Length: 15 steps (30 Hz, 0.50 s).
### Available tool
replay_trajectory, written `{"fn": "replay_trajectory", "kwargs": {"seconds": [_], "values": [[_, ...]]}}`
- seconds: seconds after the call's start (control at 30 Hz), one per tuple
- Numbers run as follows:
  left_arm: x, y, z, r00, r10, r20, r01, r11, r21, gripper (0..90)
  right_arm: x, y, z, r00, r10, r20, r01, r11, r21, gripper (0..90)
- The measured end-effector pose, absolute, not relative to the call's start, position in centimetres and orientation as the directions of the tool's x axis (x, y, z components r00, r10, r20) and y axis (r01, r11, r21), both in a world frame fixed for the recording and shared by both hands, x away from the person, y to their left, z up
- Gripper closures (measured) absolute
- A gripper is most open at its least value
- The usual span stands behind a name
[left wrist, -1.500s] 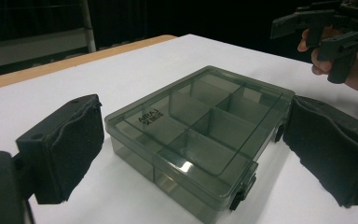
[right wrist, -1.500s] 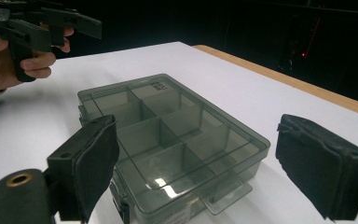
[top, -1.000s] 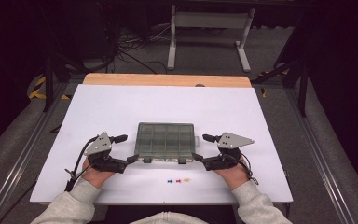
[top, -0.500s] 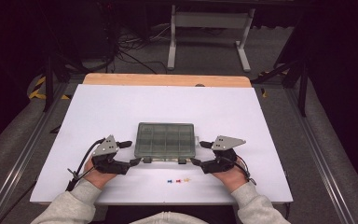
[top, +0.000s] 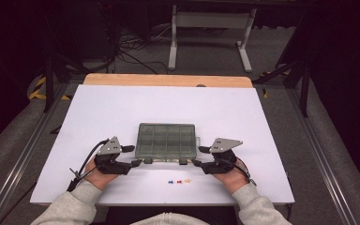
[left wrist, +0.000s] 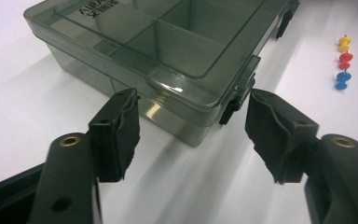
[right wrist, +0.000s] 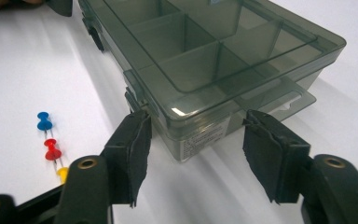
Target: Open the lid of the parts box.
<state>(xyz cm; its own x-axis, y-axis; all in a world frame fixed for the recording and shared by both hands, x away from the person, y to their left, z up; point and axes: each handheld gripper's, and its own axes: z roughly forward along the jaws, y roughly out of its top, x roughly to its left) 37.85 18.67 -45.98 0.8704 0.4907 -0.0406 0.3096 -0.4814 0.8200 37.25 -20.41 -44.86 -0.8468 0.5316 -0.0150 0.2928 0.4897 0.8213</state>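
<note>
My left gripper [left wrist: 191, 135] has its fingers [left wrist: 116, 130] spread open around one near corner of the smoky clear compartment box [top: 167, 140], and my right gripper [right wrist: 196, 154] has its fingers [right wrist: 270, 154] equally open around the other near corner, neither pair touching the plastic. The box sits closed and flat on the white bench [top: 122, 108] between the two grippers, its latches [left wrist: 235, 100] just ahead of my fingers. Three pushpins [top: 178, 181], blue, red and yellow, lie in a row on the bench beside my fingers, apart from the box.
</note>
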Motion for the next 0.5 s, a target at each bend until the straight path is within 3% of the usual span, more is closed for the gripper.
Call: {"fn": "replay_trajectory", "kwargs": {"seconds": [0.5], "values": [[37.86, 18.62, -46.14, 0.868, 0.496, -0.027, 0.316, -0.511, 0.799, 49.7, 37.08, -20.30, -44.93, -0.855, 0.517, -0.032, 0.283, 0.519, 0.807, 55.7]]}}
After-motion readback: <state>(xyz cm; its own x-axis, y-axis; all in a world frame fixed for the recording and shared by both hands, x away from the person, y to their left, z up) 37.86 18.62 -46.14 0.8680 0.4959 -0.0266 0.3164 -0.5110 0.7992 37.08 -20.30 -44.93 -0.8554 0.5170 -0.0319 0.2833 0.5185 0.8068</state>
